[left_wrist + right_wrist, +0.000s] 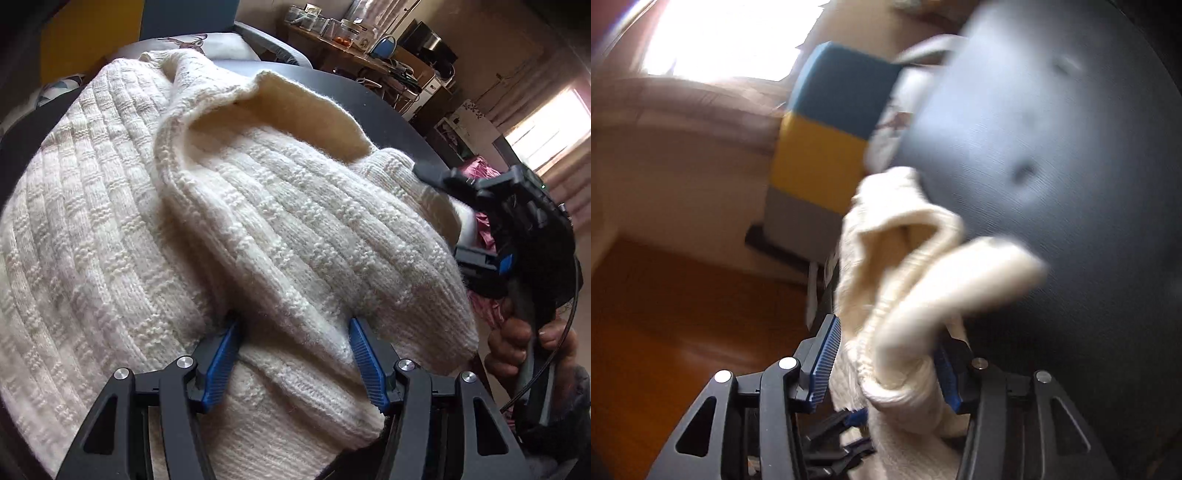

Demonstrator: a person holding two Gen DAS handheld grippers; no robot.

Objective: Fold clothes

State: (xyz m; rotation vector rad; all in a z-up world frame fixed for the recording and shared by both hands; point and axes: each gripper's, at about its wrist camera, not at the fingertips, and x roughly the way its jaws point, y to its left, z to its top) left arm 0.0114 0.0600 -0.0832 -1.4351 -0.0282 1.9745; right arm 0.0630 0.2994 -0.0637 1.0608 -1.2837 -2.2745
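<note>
A cream ribbed knit sweater (129,221) lies heaped on a dark round table (369,99). My left gripper (295,328) points down onto it, its blue pads (225,354) spread wide on either side of a thick fold, resting against the knit without squeezing it. At the table's right edge my right gripper (443,214) has the sweater's edge between its fingers. In the blurred right wrist view, the right gripper (886,332) is shut on a bunched edge of the sweater (916,266), lifted above the table (1034,147).
A person's hand (517,343) grips the right gripper's handle. A chair with a deer-print cushion (192,42) stands behind the table, and a cluttered wooden desk (351,48) further back. Pink cloth (480,170) lies at right. A blue, yellow and grey panel (827,147) stands over wooden floor (665,314).
</note>
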